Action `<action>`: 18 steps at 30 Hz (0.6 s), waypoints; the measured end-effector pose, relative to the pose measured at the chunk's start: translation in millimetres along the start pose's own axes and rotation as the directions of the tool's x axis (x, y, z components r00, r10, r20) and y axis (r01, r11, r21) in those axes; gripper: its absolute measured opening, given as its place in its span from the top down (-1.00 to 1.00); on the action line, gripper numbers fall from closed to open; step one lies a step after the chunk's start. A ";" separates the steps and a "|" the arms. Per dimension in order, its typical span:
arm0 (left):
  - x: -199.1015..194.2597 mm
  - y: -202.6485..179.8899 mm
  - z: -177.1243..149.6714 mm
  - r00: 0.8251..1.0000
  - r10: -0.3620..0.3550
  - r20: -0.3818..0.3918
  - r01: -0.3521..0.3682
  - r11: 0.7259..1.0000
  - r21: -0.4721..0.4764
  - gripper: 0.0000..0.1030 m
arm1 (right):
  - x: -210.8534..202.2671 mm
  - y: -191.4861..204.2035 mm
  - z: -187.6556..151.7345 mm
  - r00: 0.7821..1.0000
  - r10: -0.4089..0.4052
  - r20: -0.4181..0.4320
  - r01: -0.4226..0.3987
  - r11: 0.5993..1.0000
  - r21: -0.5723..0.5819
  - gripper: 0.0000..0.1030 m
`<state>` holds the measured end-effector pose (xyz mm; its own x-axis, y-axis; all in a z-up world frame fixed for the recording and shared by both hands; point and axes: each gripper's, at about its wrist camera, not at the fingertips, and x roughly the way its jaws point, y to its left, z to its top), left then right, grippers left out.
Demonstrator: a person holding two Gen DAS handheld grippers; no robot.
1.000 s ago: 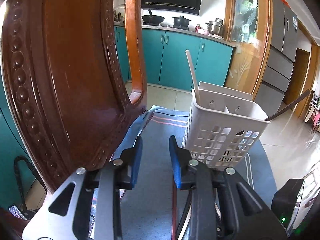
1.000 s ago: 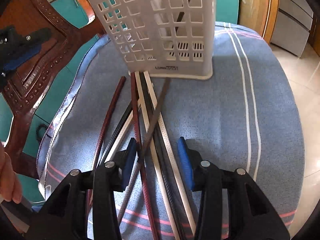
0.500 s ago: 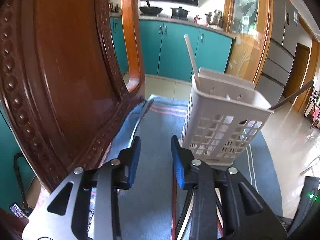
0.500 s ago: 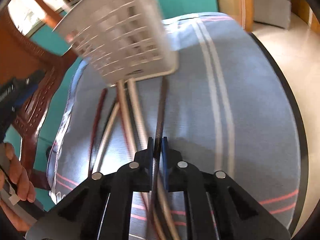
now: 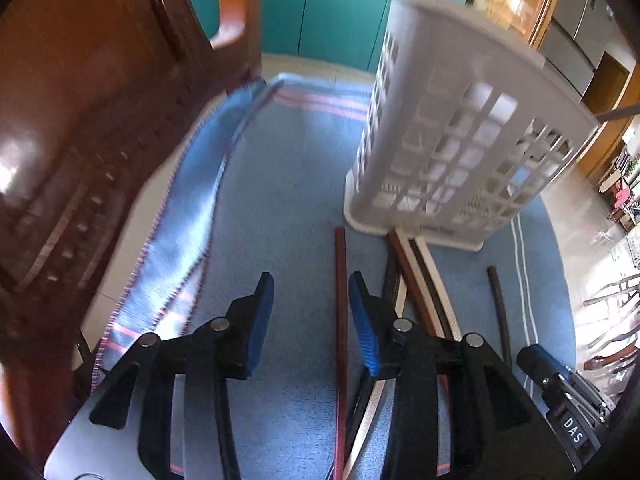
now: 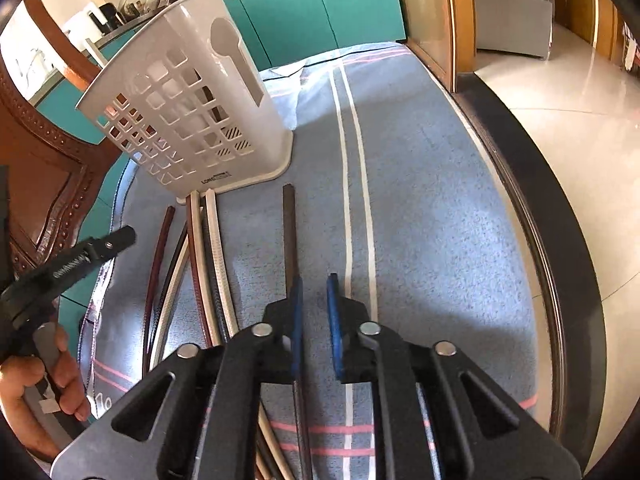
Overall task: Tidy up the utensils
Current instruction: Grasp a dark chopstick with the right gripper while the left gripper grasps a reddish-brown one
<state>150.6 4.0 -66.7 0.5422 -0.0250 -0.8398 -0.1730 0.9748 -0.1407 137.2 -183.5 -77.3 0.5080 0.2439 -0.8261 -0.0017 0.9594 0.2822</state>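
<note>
Left gripper (image 5: 310,312): released, jaws wide apart, low over the cloth (image 5: 280,208); nothing between the pads; red-brown stick (image 5: 340,320) lying lengthwise inside the gap, nearer the right pad.

Right gripper (image 6: 313,320): jaws parted by a narrow gap, nothing clamped; dark stick (image 6: 289,236) lying flat on the cloth, running under the left finger rather than between the pads.

Chopsticks (image 6: 208,264): loose bundle of white, brown and dark sticks on the cloth, far tips touching or just short of the holder base; dark stick set apart to the right of the bundle.

Holder (image 6: 188,112): white perforated caddy, upright on the cloth beyond the sticks; at least one stick already inside, its top showing above the rim.

Step in hand (judged): picking single sticks off the cloth for the holder.

Technique: centre one stick between the pads, shift sideways until only it sits in the gap, close near mid-length, lift level, tip upright before dropping into a compartment.

Risks: thin stick rolling or pivoting in the grip; a neighbour pinched along with it; light holder tipping if struck.

Surroundings: carved wooden chair (image 5: 80,120) close at the left, limiting sideways swing; table edge (image 6: 532,208) near at the right; teal cabinets (image 5: 332,4) behind.
</note>
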 end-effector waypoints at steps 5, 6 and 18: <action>23.3 1.3 3.1 0.999 -0.001 -0.046 0.000 1.000 -0.015 0.16 | 7.0 15.8 8.8 1.000 -0.027 0.003 0.027 0.995 -0.095 0.53; 26.3 0.4 4.6 0.999 -0.012 -0.046 0.011 1.000 -0.019 0.14 | 10.2 19.9 12.2 0.999 -0.037 0.004 0.037 0.992 -0.117 0.52; 47.2 -19.6 31.0 1.000 0.026 -0.012 -0.025 0.999 0.048 0.12 | 40.3 29.9 30.6 0.989 -0.148 -0.015 0.141 0.964 -0.224 0.51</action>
<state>205.1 -9.4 -87.4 0.5274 -0.0025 -0.8496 -0.1471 0.9846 -0.0942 183.9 -149.3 -87.2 0.4900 0.1017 -0.8658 -0.1230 0.9913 0.0468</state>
